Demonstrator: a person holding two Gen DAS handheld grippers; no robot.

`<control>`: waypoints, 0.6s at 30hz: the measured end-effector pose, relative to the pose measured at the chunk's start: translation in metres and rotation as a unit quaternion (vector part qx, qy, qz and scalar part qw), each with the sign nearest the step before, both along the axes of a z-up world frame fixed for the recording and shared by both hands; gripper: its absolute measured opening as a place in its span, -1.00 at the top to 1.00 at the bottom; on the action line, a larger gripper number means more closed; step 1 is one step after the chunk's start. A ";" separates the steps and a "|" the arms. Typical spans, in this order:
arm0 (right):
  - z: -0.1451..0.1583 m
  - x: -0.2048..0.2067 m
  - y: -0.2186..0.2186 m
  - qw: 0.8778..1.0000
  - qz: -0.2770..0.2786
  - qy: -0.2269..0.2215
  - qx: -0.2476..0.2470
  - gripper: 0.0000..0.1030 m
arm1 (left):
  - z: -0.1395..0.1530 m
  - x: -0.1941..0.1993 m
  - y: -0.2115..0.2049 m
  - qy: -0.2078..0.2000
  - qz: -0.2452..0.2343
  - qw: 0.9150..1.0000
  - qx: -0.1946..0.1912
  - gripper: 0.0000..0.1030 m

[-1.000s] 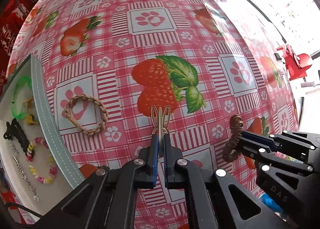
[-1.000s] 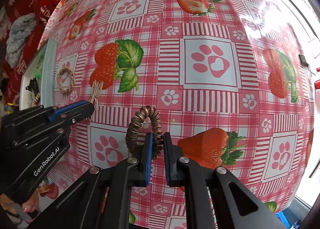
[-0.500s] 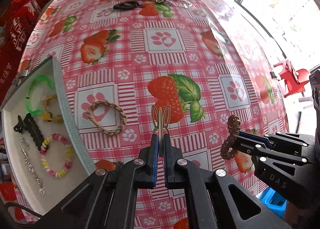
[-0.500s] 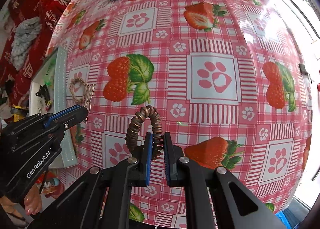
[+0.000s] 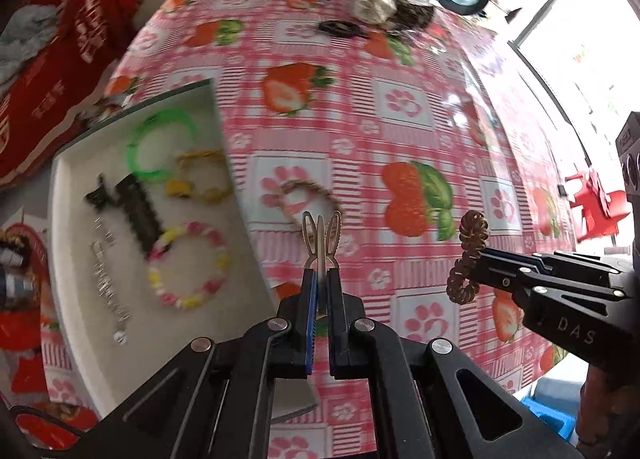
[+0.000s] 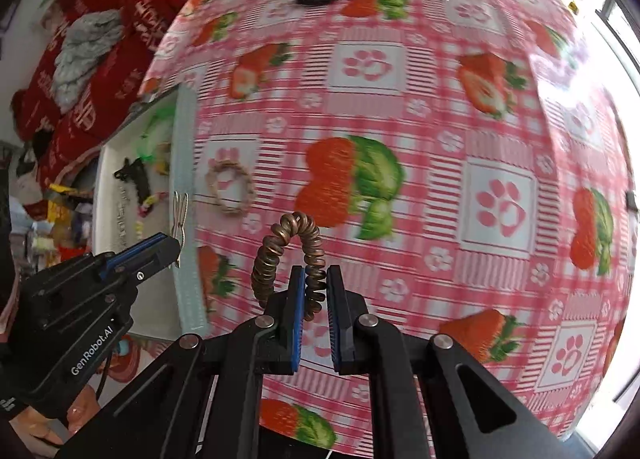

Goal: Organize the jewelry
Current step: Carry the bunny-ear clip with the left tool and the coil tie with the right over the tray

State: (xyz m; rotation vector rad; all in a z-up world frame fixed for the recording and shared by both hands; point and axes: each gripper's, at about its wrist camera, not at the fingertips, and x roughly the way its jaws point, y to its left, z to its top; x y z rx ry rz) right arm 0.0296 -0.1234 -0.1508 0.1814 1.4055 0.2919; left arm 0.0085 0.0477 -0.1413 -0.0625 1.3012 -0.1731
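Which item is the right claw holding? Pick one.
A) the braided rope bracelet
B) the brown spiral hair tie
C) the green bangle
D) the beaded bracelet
B: the right claw is shut on the brown spiral hair tie, lifted off the tablecloth.
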 end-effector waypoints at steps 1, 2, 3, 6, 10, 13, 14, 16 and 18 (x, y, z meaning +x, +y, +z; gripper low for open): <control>0.002 0.000 0.006 1.000 0.008 -0.001 0.001 0.78 | 0.001 -0.003 0.007 0.000 0.008 1.000 0.001 0.80; 0.003 0.000 0.010 1.000 0.013 -0.003 0.002 0.78 | 0.001 -0.005 0.013 0.000 0.015 1.000 0.001 0.80; 0.005 0.001 0.016 1.000 0.020 -0.004 0.003 0.78 | 0.001 -0.008 0.020 0.000 0.023 1.000 0.002 0.80; 0.009 0.003 0.038 0.999 0.045 -0.007 0.007 0.78 | 0.002 -0.017 0.040 0.001 0.045 0.999 0.005 0.80; 0.012 0.003 0.066 0.997 0.074 -0.007 0.014 0.78 | -0.001 -0.030 0.065 0.005 0.072 0.997 0.010 0.80; 0.012 0.001 0.084 0.995 0.095 -0.007 0.016 0.78 | -0.004 -0.040 0.082 0.009 0.091 0.996 0.013 0.80; 0.012 0.000 0.090 0.995 0.101 -0.007 0.017 0.78 | -0.006 -0.043 0.088 0.011 0.098 0.995 0.014 0.80; 0.011 -0.001 0.102 0.993 0.116 -0.006 0.018 0.78 | -0.007 -0.048 0.096 0.013 0.107 0.994 0.016 0.80; 0.010 -0.003 0.114 0.991 0.130 -0.004 0.018 0.78 | -0.009 -0.052 0.102 0.014 0.114 0.993 0.018 0.80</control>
